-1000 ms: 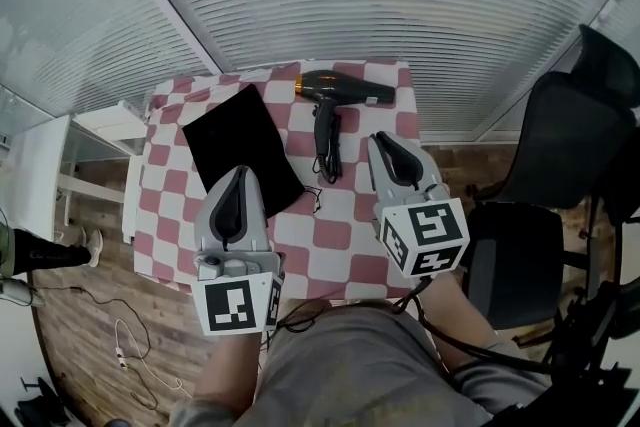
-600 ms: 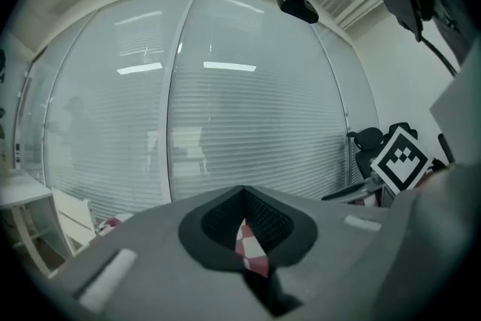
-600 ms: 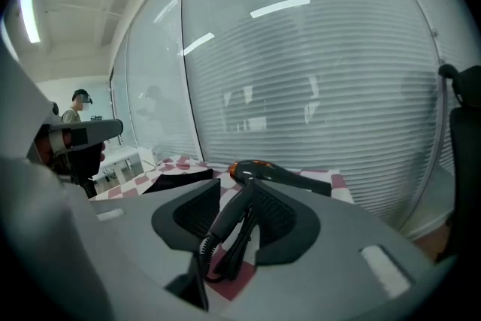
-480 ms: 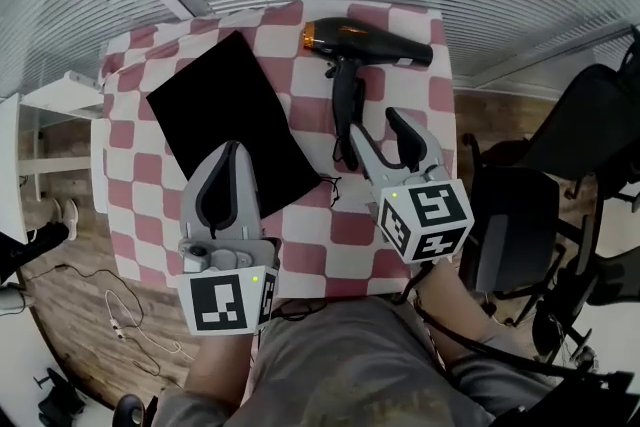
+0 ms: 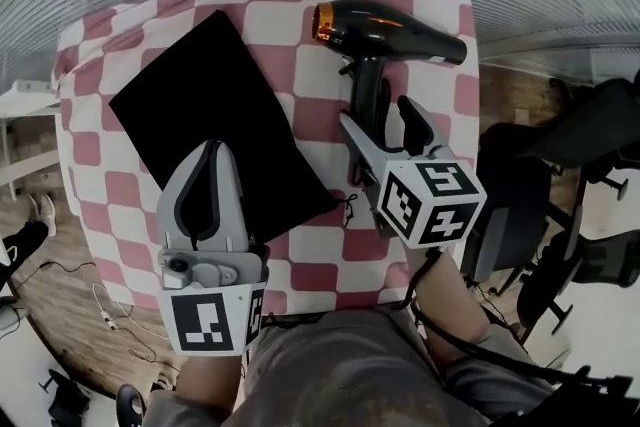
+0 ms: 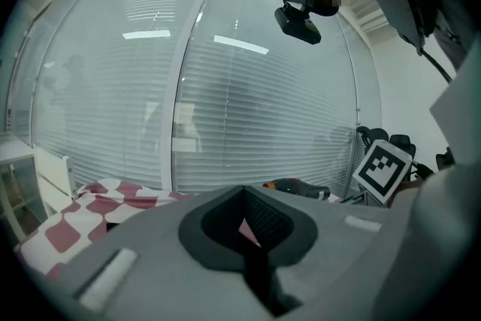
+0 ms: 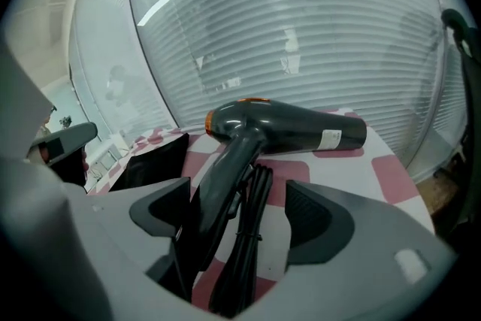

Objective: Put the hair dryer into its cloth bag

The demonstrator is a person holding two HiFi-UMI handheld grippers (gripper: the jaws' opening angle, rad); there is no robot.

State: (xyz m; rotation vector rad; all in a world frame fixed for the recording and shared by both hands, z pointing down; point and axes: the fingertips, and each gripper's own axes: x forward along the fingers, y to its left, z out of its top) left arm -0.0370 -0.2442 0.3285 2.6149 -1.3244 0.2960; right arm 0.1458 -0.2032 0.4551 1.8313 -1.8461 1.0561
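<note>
Lying at the far right of the checkered worktop (image 5: 290, 15), the hair dryer (image 5: 390, 30) points its handle (image 5: 367, 100) toward you. Your right gripper (image 5: 378, 115) straddles handle and cord (image 7: 244, 237), jaws apart, so you're at the grasp; next, close squarely on the handle. The left gripper (image 5: 208, 155), jaws together and empty, hovers over the flat cloth bag (image 5: 210, 115).
</note>
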